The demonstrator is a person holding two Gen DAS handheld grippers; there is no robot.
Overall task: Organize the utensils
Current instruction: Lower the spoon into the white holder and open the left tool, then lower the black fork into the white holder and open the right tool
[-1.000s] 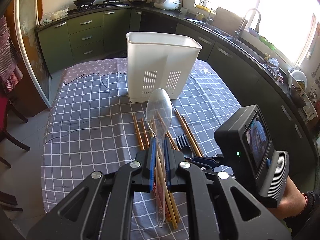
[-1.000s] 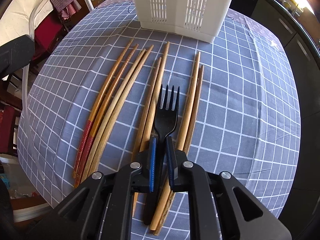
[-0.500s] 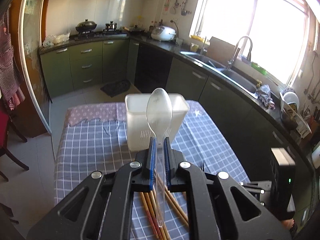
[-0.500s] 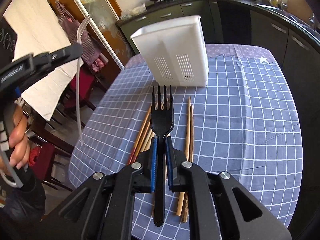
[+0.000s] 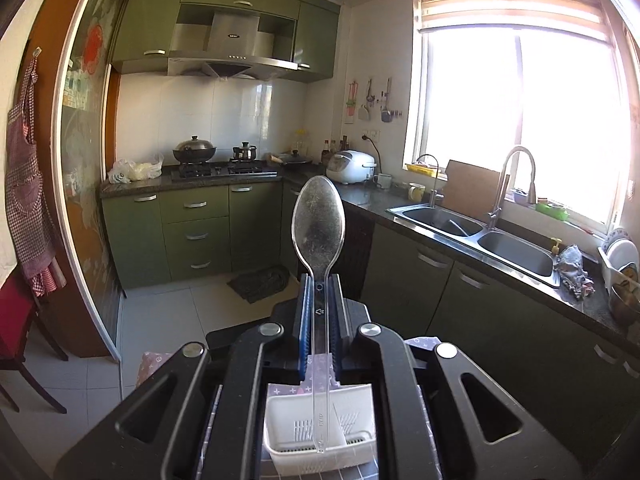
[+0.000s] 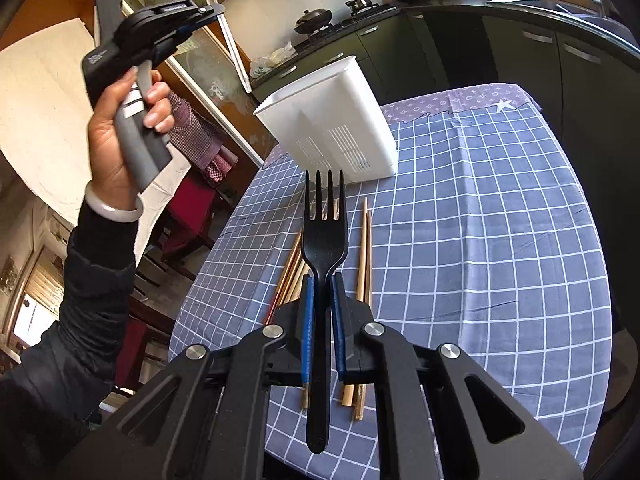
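Both grippers rose | left gripper (image 5: 319,300) clamps spoon (image 5: 318,224) above holder (image 5: 320,432)

black gripper (image 6: 321,312), blue pads, silver screws; dark sleeve (image 6: 80,300); pale bangle (image 6: 114,209)

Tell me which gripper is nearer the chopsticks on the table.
Right. The right gripper, holding the fork, hangs just above the chopsticks; the left gripper is raised high, off beside the white bin.
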